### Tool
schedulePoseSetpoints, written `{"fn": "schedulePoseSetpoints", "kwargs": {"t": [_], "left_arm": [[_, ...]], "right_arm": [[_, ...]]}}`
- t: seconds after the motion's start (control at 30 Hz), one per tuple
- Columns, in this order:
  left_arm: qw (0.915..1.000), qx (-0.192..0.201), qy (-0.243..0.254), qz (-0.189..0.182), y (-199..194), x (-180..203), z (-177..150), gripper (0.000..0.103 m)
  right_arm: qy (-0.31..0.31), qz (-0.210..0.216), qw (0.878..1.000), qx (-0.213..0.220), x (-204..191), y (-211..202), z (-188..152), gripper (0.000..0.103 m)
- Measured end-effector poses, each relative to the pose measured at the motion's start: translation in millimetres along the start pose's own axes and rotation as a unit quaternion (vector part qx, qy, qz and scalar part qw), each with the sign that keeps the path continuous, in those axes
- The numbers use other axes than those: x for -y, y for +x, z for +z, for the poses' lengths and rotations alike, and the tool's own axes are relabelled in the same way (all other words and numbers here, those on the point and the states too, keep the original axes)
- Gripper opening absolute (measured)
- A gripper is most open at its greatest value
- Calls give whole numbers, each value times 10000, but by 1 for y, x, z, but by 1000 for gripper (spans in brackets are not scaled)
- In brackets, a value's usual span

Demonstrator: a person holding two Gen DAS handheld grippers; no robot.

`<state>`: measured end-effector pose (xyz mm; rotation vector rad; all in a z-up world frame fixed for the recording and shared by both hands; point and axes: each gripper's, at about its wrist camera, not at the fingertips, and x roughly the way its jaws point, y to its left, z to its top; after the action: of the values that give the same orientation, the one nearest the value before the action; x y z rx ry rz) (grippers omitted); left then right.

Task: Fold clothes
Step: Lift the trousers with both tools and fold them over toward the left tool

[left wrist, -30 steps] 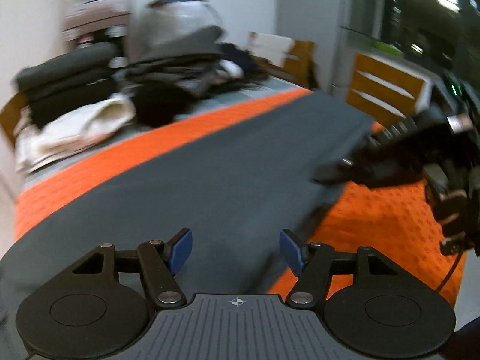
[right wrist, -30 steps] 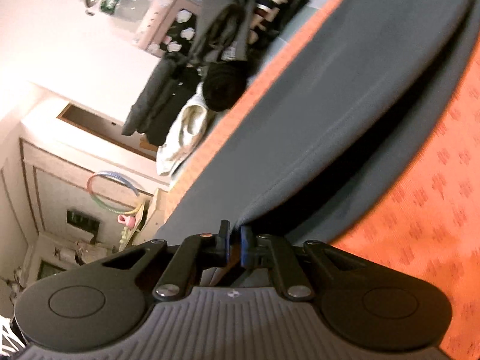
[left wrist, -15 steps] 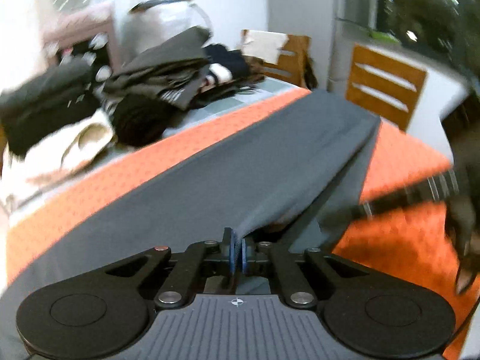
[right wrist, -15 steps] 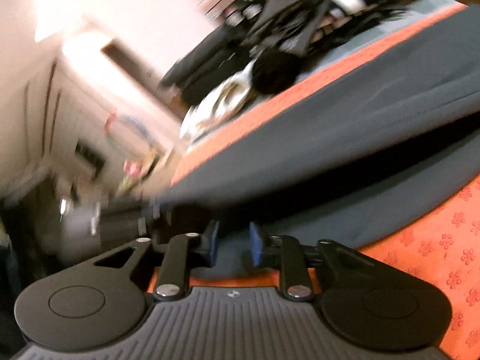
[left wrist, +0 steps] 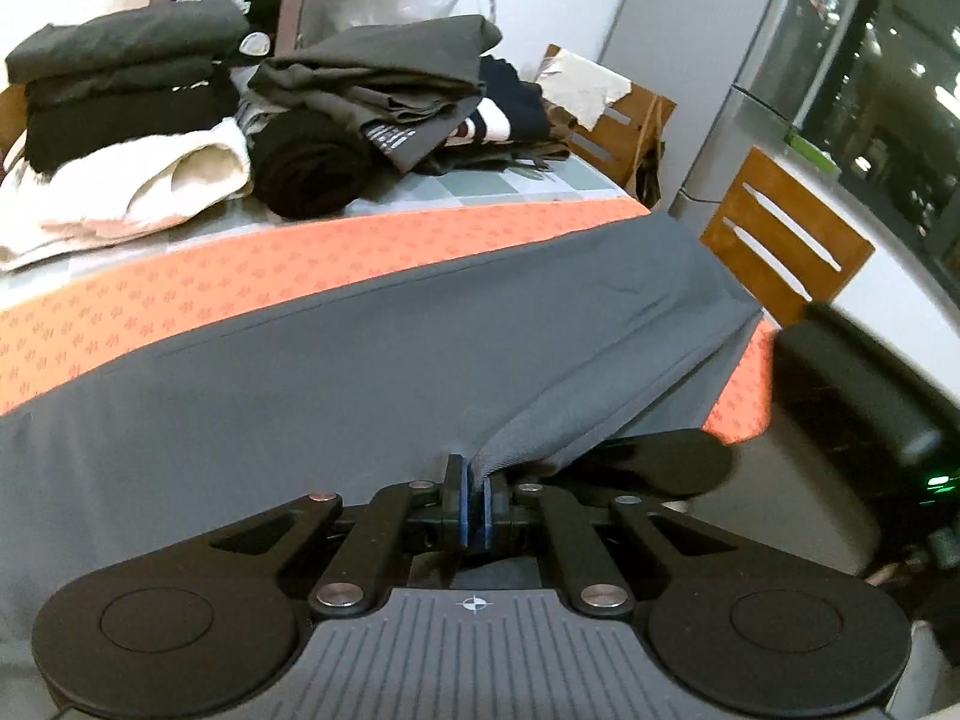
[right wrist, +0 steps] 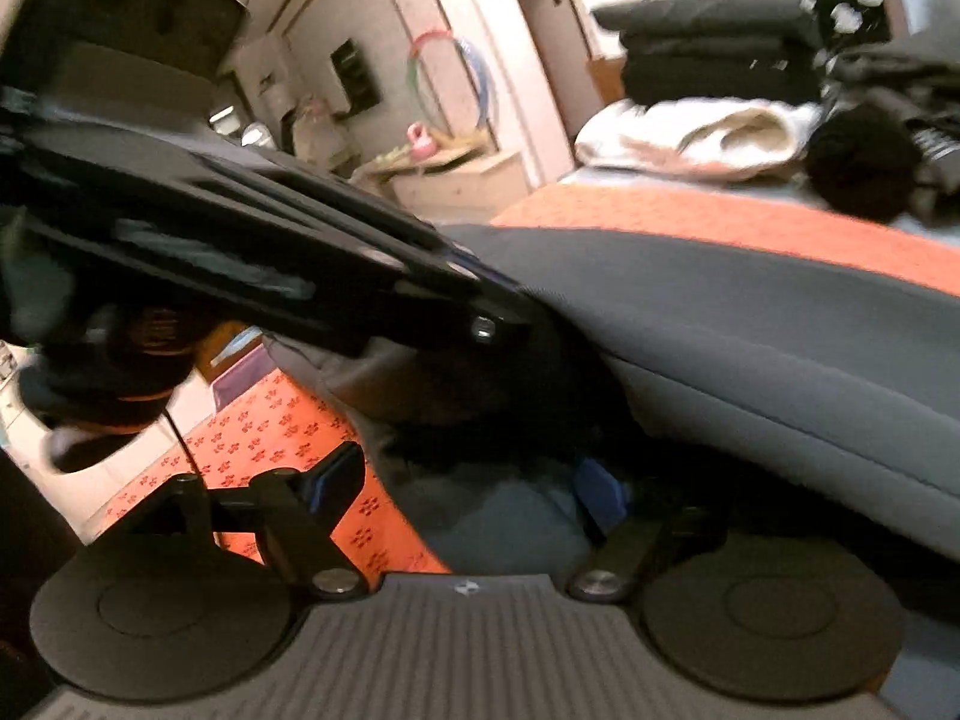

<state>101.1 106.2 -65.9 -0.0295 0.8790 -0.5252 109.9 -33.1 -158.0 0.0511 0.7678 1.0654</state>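
A large grey garment [left wrist: 300,372] lies spread over the orange patterned cloth [left wrist: 240,276] on the table. My left gripper [left wrist: 474,510] is shut on a raised fold of its near edge, and the fabric runs taut from the blue pads toward the far right corner. In the right wrist view the left gripper [right wrist: 501,318] reaches in from the upper left, pinching the grey garment [right wrist: 750,330]. My right gripper [right wrist: 468,492] is just below it, its jaws opening wide. Grey fabric lies under and between its fingers, and the pads do not press on it.
At the back of the table are a stack of folded dark clothes [left wrist: 120,78], a white garment [left wrist: 150,192] and a loose pile of dark clothes [left wrist: 372,78]. Wooden chairs [left wrist: 780,240] stand past the table's right end. The orange cloth [right wrist: 270,438] ends near the right gripper.
The left gripper went from open to shut on the garment's near edge and lifted it. The right gripper let go of that edge, rolled over and opened.
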Motion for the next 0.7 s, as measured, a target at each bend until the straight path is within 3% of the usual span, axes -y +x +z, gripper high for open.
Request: {"fn": "schedulePoseSetpoints", "kwargs": {"t": [0.17,0.33,0.53,0.7], "left_arm": [[9999,34,-117,56,-3,0,2,7],[9998,60,-140,138,-2,-2,4,8],[9997,-157,-135,86,2,-6,-4,12],[9996,-216,-166,-104,-9,-9,-14,23]], "right_arm": [[260,405,9988,-55,7,19,4,82],[261,775,9966,-83,-19,12,-12,74],[347,599,9971,311,-53,-28,-50,74],[470,288,9975,441,-59,-45,-62,74]]}}
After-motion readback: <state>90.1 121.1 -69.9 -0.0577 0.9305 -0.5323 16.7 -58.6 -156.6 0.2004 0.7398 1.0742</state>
